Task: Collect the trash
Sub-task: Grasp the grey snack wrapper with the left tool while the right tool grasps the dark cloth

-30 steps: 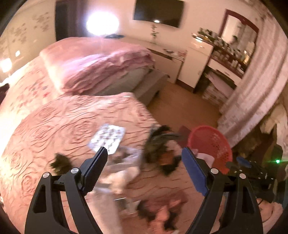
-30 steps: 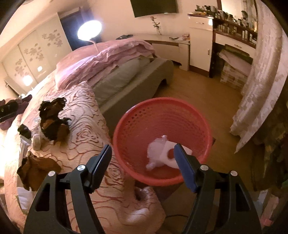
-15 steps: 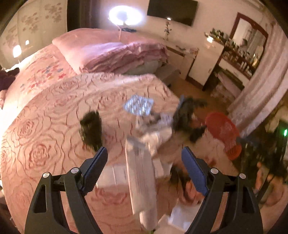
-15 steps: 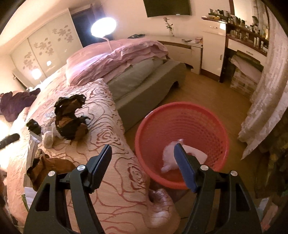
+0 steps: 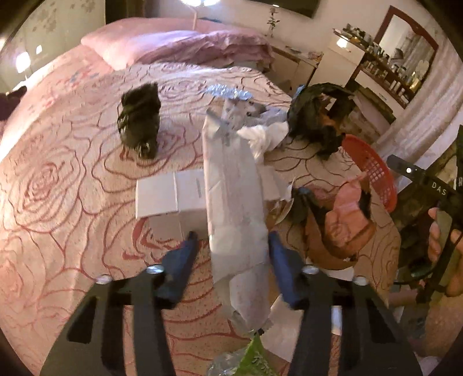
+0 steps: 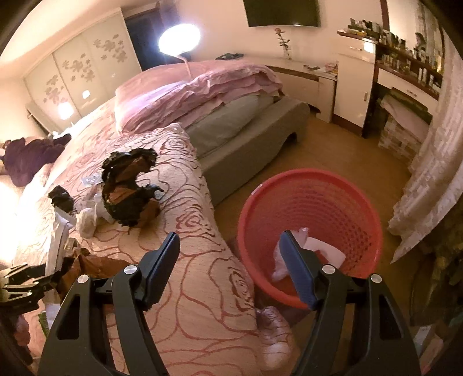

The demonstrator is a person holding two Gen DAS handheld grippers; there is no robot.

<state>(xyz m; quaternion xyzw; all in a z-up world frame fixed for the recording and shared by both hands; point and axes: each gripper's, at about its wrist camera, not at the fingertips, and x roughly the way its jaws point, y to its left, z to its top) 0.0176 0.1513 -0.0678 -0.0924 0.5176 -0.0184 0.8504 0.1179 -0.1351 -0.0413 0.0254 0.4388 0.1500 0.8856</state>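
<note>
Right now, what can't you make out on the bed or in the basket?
- Left view: whether the left tongs, closing around the long grey wrapper, touch it; motion blur.
- Left view: white box, partly under the wrapper.
- Right view: white trash in the red basket, partly behind a finger.

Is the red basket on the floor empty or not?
Not empty: the red basket stands upright, with crumpled white trash on its bottom.

place: home bedroom | signs: bed (image 6: 202, 95) (pink bedding), wardrobe (image 6: 78, 66), dressing table (image 6: 405, 84), wall TV (image 6: 282, 13)
</note>
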